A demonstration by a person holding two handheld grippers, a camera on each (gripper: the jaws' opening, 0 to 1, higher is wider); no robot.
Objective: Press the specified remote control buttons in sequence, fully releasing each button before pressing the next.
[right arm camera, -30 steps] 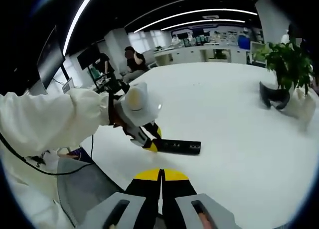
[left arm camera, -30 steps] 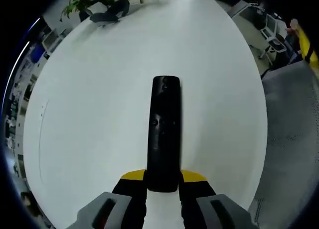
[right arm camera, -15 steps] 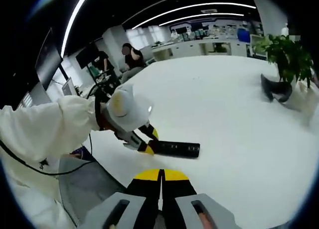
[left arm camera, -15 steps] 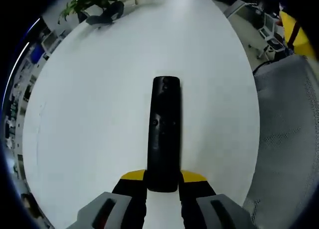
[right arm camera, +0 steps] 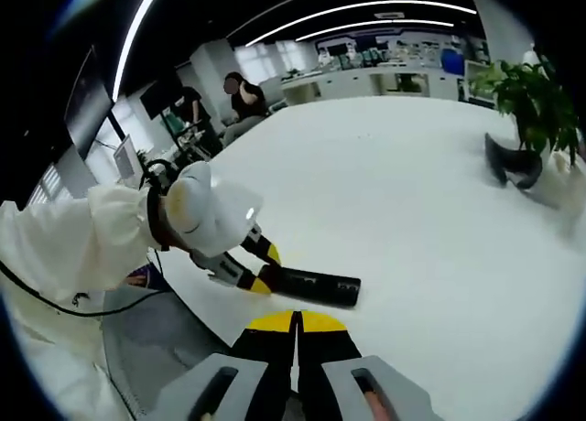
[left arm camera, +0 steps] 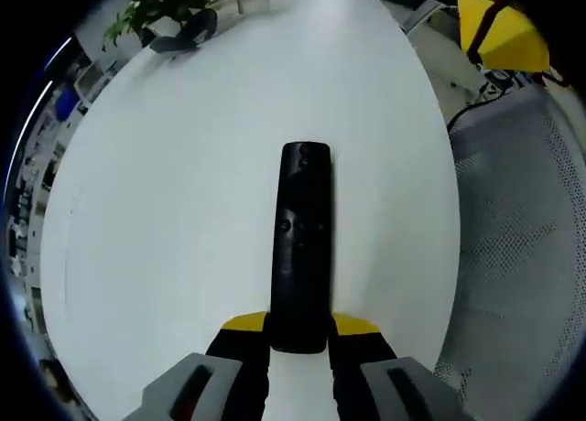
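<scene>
Left gripper view: a long black remote control [left arm camera: 300, 247] lies flat on a large white oval table [left arm camera: 183, 192], its near end clamped between the yellow-tipped jaws of the left gripper [left arm camera: 298, 328], its far end pointing away across the bare tabletop. Small buttons show along its middle. At the table's far edge stands a potted plant [left arm camera: 163, 2] in a white pot, leaves spilling over the rim, with a dark curved object [left arm camera: 183, 35] lying just beside it. The yellow tip of the right gripper [left arm camera: 499, 29] enters at the upper right, above a grey mesh surface [left arm camera: 522, 256]. Right gripper view: the right gripper [right arm camera: 296, 322] hovers near the table edge, its jaws pressed together on nothing, while a white-sleeved arm [right arm camera: 82, 247] steadies the left gripper on the remote. Two people [right arm camera: 240, 101] sit well beyond the table.
</scene>
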